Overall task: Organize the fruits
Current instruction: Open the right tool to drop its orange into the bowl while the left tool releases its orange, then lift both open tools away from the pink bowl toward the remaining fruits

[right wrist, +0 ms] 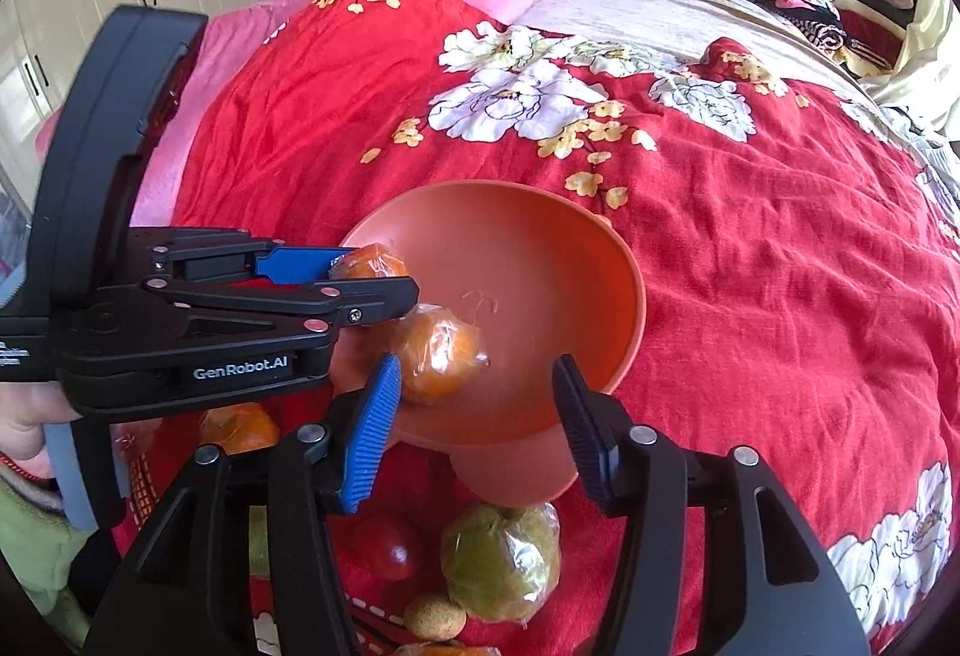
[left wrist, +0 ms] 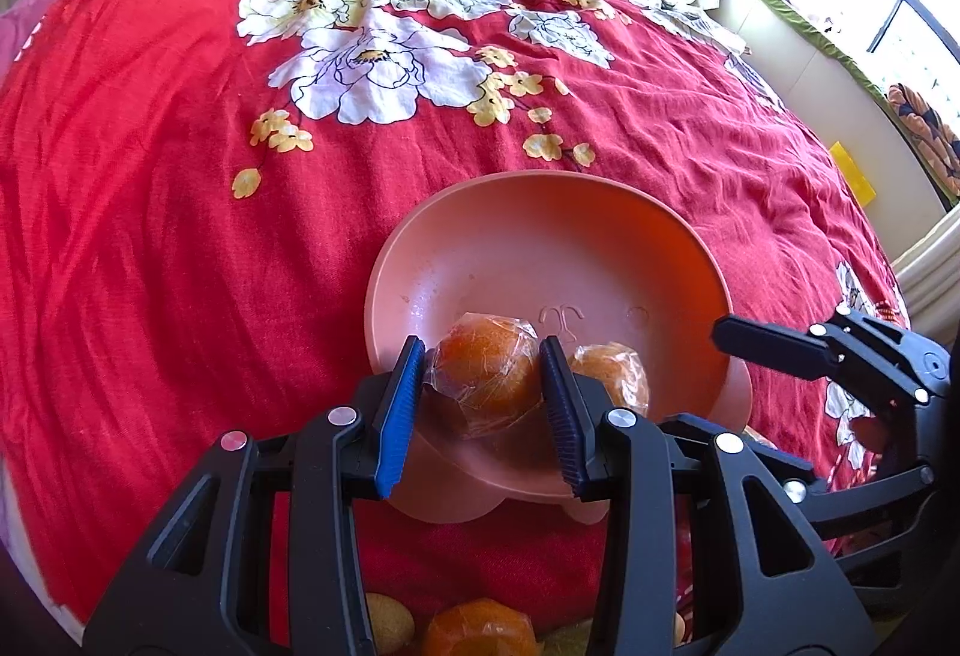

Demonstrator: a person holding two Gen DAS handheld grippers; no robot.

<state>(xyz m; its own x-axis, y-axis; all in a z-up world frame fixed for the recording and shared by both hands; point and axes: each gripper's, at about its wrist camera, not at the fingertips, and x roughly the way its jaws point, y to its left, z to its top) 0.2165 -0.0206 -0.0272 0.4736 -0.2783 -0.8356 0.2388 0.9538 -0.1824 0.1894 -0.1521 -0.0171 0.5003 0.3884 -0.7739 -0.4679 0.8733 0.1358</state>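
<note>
Plastic-wrapped orange [left wrist: 487, 379] sits clamped in our left gripper [left wrist: 480, 404] above the near rim of the pink bowl [left wrist: 540, 230]; our right gripper [right wrist: 474, 428] hangs apart, empty, with red bedspread [left wrist: 150, 236] open beyond.

Wrapped orange [left wrist: 480, 629] cut off at bottom edge, bowl's [right wrist: 624, 296] near rim hidden behind right tongs [right wrist: 477, 428]

Matt plastic bowl [left wrist: 600, 236], glossy film-wrapped orange [left wrist: 486, 380], crinkled cloth bedspread [left wrist: 150, 236].
</note>
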